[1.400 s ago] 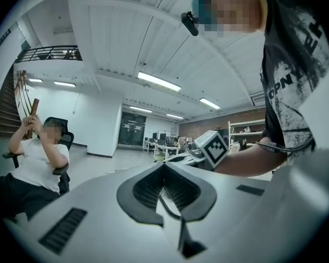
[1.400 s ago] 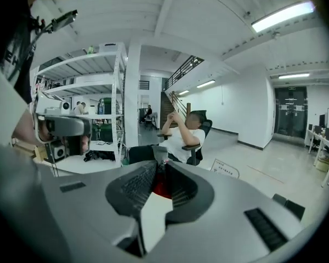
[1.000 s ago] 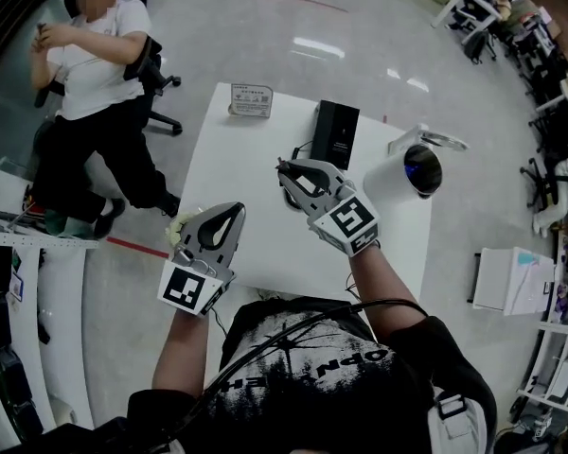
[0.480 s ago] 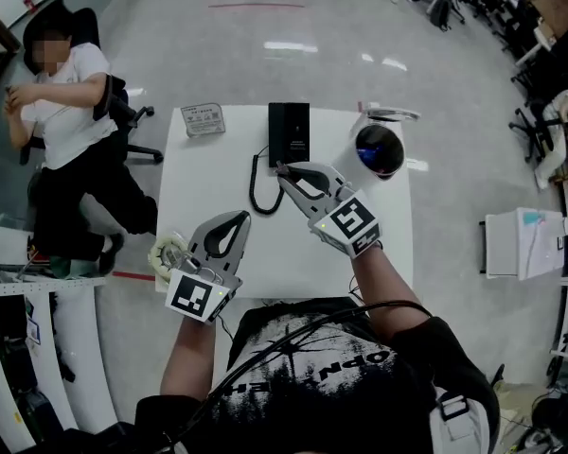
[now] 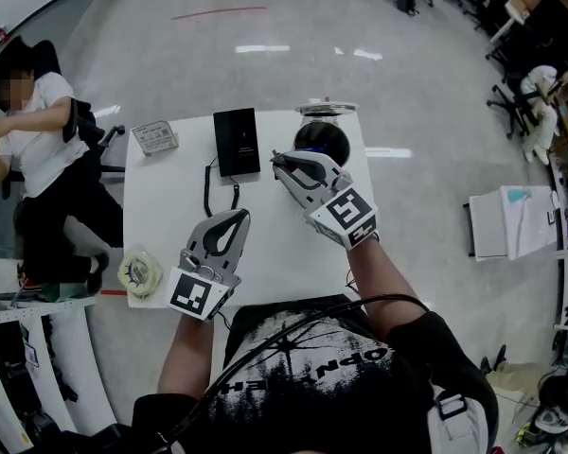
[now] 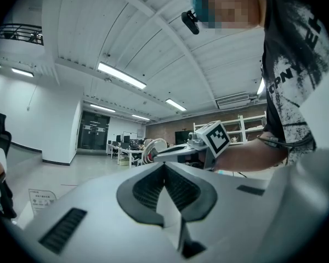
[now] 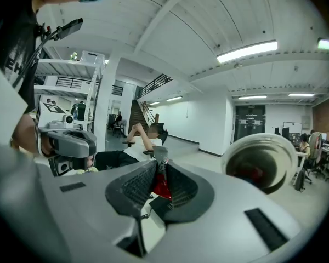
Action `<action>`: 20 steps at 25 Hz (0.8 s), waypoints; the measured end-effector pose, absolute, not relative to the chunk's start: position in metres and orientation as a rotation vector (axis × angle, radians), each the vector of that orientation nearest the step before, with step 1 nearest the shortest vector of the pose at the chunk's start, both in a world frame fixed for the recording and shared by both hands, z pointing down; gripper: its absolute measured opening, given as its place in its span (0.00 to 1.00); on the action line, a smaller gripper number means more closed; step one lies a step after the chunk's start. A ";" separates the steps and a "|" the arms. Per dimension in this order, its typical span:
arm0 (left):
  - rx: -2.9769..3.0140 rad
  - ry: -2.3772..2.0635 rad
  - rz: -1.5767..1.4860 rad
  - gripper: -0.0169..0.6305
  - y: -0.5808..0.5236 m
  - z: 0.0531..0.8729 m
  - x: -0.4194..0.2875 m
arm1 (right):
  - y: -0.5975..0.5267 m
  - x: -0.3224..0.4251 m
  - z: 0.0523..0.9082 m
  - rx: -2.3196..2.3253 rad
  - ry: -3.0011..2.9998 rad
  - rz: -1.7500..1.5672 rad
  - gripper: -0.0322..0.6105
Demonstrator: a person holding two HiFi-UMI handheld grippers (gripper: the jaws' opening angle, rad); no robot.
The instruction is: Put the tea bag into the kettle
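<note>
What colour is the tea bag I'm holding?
The tea bag is red; clearest in right gripper view.

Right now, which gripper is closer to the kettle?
Right. The right gripper, shut on the tea bag, is close beside the kettle, on its near side. The left gripper, shut and empty, sits farther back toward the person.
</note>
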State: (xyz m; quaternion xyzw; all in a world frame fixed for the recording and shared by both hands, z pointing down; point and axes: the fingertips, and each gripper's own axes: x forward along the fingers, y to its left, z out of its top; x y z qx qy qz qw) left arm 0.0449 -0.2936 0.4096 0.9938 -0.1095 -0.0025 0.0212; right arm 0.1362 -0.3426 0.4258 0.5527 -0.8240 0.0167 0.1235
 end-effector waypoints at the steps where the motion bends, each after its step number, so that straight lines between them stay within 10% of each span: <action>1: 3.084 -0.325 -0.013 0.04 -0.290 0.410 0.054 | -0.339 0.147 0.426 1.626 -2.394 0.053 0.15; 20: 3.066 -0.175 0.037 0.04 -0.274 0.426 0.151 | -0.327 0.259 0.453 1.743 -2.284 0.170 0.15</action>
